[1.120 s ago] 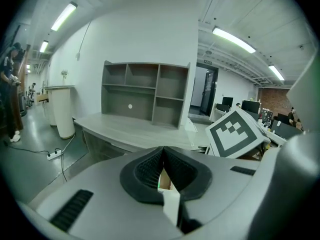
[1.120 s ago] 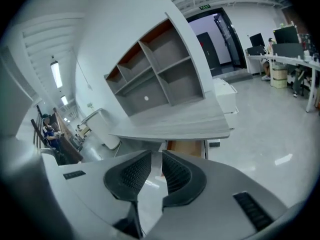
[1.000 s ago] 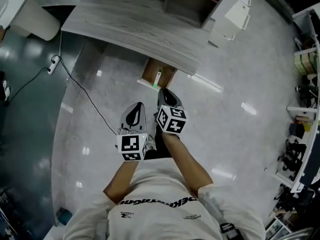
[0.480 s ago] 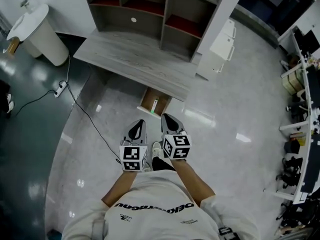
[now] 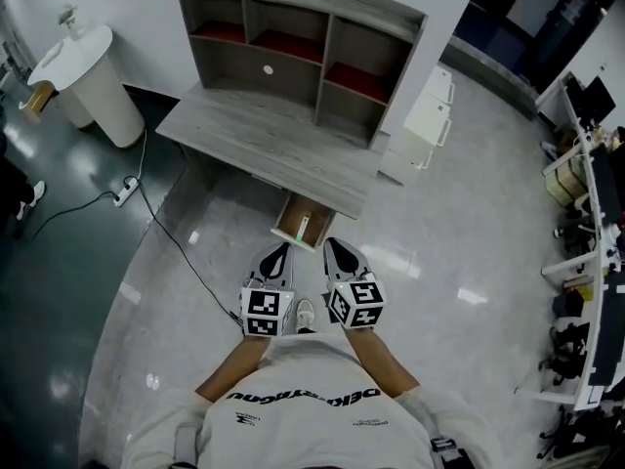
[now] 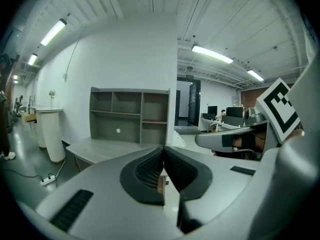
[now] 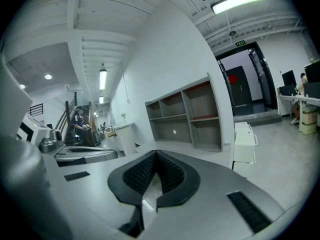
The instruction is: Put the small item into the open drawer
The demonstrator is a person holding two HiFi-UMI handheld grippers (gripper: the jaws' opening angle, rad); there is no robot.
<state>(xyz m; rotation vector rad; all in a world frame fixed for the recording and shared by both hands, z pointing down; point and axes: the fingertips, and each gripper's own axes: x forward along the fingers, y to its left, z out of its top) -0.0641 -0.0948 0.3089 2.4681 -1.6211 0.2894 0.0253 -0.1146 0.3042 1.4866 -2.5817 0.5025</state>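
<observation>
The open wooden drawer (image 5: 291, 219) juts out from under the grey desk (image 5: 244, 135). A small white-and-green item (image 5: 303, 229) lies inside it. My left gripper (image 5: 279, 250) and right gripper (image 5: 333, 245) hang side by side just in front of the person's chest, a short way back from the drawer and touching nothing. In the left gripper view the left gripper (image 6: 163, 148) has its dark ribbed pads (image 6: 150, 169) pressed together with nothing between them. The right gripper (image 7: 156, 152) is likewise shut and empty in its own view.
A grey shelf unit (image 5: 293, 47) stands on the back of the desk. A white cabinet (image 5: 428, 115) sits to its right and a white pedestal basin (image 5: 93, 76) to its left. A power strip (image 5: 125, 192) with its black cable lies on the glossy floor. Cluttered workbenches (image 5: 586, 262) line the right side.
The head view has pulled back and up, taking in the whole shelf unit. Both grippers have drawn away from the drawer toward the body; the right one was close over the drawer.
</observation>
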